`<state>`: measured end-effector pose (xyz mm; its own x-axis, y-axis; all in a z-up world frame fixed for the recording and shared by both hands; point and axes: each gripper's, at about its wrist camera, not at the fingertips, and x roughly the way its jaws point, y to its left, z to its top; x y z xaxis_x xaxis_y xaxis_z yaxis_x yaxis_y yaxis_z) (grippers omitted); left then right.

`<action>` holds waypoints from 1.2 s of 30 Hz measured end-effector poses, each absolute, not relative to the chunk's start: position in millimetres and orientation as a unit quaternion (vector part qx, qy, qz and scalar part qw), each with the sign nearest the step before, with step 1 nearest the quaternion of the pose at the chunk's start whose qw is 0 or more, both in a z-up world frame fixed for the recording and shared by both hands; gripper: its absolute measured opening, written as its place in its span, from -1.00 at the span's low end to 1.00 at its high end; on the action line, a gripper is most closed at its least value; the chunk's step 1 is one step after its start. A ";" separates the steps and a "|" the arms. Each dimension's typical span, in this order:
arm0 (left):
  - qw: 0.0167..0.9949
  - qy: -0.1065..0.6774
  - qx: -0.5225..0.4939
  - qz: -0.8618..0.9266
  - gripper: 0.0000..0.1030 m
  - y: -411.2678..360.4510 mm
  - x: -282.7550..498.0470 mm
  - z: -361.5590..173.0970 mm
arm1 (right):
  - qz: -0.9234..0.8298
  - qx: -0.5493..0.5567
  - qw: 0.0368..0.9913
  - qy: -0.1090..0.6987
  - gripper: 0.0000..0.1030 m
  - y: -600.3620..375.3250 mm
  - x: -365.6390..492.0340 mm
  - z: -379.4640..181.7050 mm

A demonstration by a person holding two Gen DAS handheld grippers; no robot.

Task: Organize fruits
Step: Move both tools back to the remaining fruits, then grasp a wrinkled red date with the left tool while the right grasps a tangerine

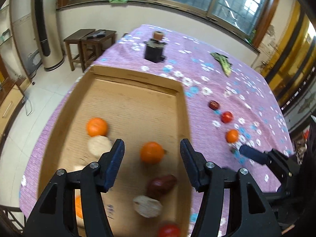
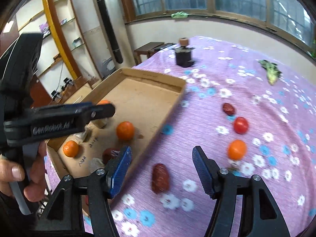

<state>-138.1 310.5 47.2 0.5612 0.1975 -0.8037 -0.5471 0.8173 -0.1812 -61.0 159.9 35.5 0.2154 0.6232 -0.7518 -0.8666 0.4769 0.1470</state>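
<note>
An open cardboard box (image 1: 138,102) on the purple flowered cloth holds two oranges (image 1: 97,126), a dark red date (image 1: 161,183), pale walnuts (image 1: 147,205) and a tomato (image 1: 168,230). My left gripper (image 1: 151,146) hangs open above the box, with nothing between its pads. My right gripper (image 2: 162,151) is open over the cloth just right of the box (image 2: 150,96), and a date (image 2: 160,177) lies below its fingers. Further right on the cloth lie an orange (image 2: 237,149), a tomato (image 2: 241,125) and another date (image 2: 229,109).
A dark jar with a cork top (image 1: 155,49) stands at the far end of the table. A green vegetable (image 1: 222,63) lies at the far right. Wooden stools (image 1: 88,43) stand beyond the table's left edge. A hand (image 2: 33,177) grips the left tool.
</note>
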 end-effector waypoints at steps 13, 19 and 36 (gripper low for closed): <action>0.869 0.440 -0.182 0.133 0.11 225.6 -120.4 41.9 | 0.430 -0.127 0.791 0.415 0.27 88.0 -25.8 20.8; 0.861 0.461 -0.175 0.125 0.11 203.0 -116.5 24.7 | 0.412 -0.121 0.798 0.423 0.23 66.6 -10.6 11.4; 0.849 0.489 -0.135 0.147 -0.03 197.0 -91.8 -13.0 | 0.420 -0.120 0.777 0.453 -0.03 103.4 28.8 -17.7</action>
<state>-91.8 197.0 -13.0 0.4791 0.1175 -0.8699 -0.3817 0.9203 -0.0859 28.8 103.4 -17.7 0.2372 0.5448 -0.8043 -0.7614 0.6185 0.1944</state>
